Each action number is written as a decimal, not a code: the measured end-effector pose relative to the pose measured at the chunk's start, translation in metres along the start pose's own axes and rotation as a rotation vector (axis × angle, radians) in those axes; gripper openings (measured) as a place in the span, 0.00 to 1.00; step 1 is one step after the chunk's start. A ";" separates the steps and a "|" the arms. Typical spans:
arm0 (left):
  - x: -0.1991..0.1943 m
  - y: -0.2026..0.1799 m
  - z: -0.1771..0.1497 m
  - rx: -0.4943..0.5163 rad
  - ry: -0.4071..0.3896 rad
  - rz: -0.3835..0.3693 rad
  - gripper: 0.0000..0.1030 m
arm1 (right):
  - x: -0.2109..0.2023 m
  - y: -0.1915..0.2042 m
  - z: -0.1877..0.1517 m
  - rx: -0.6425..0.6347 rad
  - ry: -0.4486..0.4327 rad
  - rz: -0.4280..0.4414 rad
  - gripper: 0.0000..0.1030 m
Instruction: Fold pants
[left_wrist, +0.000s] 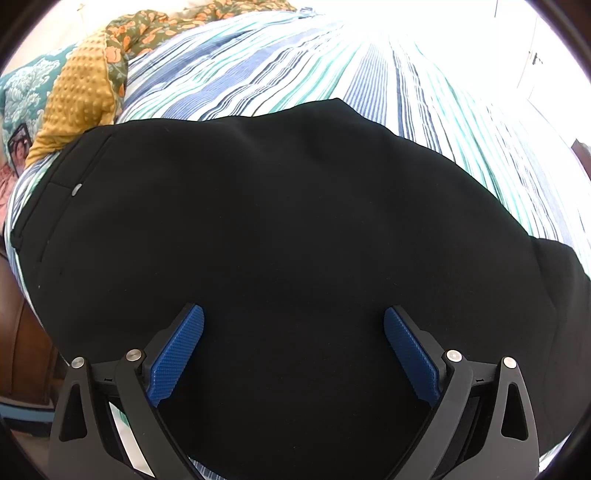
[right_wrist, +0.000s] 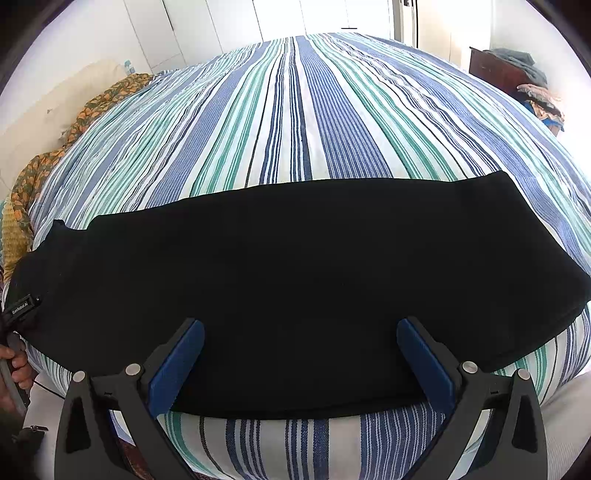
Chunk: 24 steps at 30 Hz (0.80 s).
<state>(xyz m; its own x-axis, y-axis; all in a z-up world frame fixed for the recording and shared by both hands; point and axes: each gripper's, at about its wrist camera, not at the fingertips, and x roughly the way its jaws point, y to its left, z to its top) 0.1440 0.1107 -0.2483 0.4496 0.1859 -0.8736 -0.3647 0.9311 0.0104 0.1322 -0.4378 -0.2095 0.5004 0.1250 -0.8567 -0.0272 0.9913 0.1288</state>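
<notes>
Black pants (right_wrist: 295, 280) lie flat across the near part of a bed, on a sheet (right_wrist: 295, 122) striped in blue, green and white. In the right wrist view they form a long dark band running from the left edge of the bed to the right, its near edge close to the bed's front edge, where the sheet curves down. The cloth looks smooth, with no clear crease showing.

The right gripper (right_wrist: 300, 325) hangs over the near edge of the pants, tilted downward. Its jaws stand wide apart, blue pads (right_wrist: 177, 365) facing each other, with nothing pinched; the black cloth lies below the gap.

The left gripper (left_wrist: 293, 314) hangs over the waist end. Its jaws are also spread wide and grip nothing, the pads (left_wrist: 177, 354) clear of the cloth as far as can be seen. A small grey button (left_wrist: 77, 189) and a seam show at the left of the pants.

In the right wrist view a hand (right_wrist: 16, 365) shows at the far left edge, holding a handle.

Beyond the pants, at the left, lie a mustard dotted blanket (left_wrist: 77, 96) and a floral cloth (left_wrist: 147, 33). A dark wooden cabinet (right_wrist: 498, 70) with heaped clothes stands at the far right.
</notes>
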 end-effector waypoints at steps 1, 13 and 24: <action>0.000 0.000 0.000 0.000 0.000 0.000 0.95 | 0.000 0.000 0.000 0.000 0.000 0.000 1.00; -0.001 0.000 -0.001 -0.001 0.000 0.000 0.96 | 0.002 0.003 0.000 -0.009 0.000 -0.015 1.00; -0.001 0.002 -0.002 -0.001 0.000 0.000 0.96 | 0.004 0.005 0.001 -0.019 0.000 -0.032 1.00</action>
<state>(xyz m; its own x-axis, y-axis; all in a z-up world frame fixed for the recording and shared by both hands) 0.1413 0.1113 -0.2480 0.4497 0.1860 -0.8736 -0.3652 0.9309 0.0102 0.1348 -0.4325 -0.2123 0.5016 0.0936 -0.8600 -0.0282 0.9954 0.0919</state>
